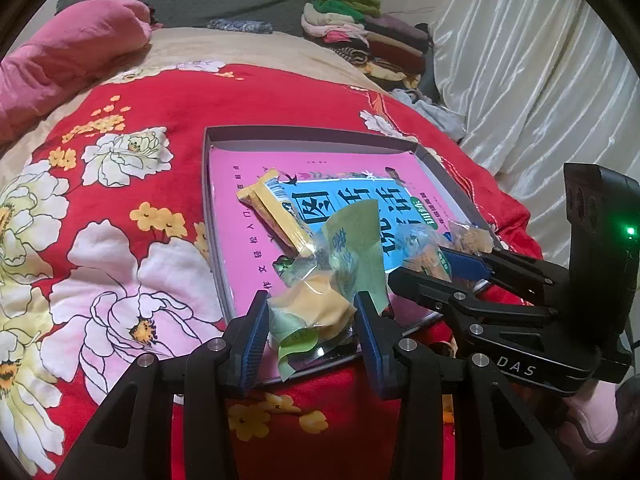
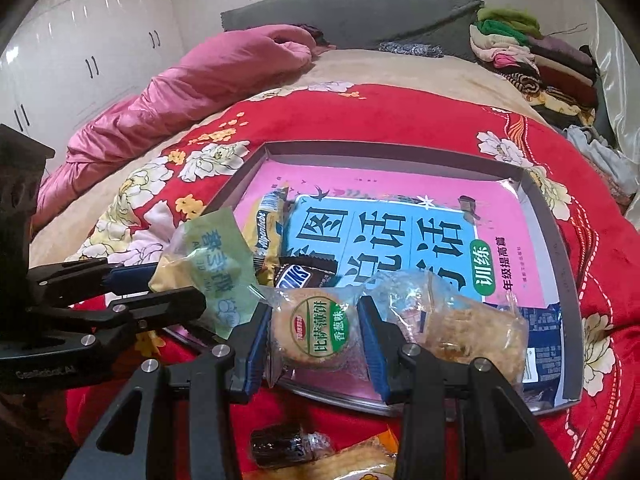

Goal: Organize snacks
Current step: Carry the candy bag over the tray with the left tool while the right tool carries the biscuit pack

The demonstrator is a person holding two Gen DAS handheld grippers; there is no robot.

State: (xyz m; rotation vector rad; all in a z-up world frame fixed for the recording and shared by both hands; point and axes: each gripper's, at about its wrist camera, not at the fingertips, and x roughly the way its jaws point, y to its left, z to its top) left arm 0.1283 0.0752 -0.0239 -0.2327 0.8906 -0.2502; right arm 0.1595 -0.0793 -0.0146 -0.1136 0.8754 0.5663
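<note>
My left gripper [image 1: 312,308] is shut on a green-wrapped yellow cake [image 1: 320,304], held over the near edge of the grey tray [image 1: 304,134]. The tray's floor is a pink and blue book cover. My right gripper [image 2: 314,320] is shut on a round biscuit pack with a green label [image 2: 316,332], also at the tray's near edge. Each gripper shows in the other's view: the right gripper [image 1: 432,266] at right, the left gripper [image 2: 176,284] at left with its green pack [image 2: 216,264]. In the tray [image 2: 360,148] lie a yellow candy pack [image 2: 268,224], a dark chocolate bar [image 2: 304,276] and a clear biscuit packet [image 2: 472,328].
The tray lies on a red floral bedspread [image 1: 160,112]. A pink quilt [image 2: 192,92] is bunched at the left, folded clothes [image 2: 532,60] are piled at the back right, and a white curtain [image 1: 520,80] hangs at the right. Loose snacks [image 2: 288,444] lie on the bedspread below the tray.
</note>
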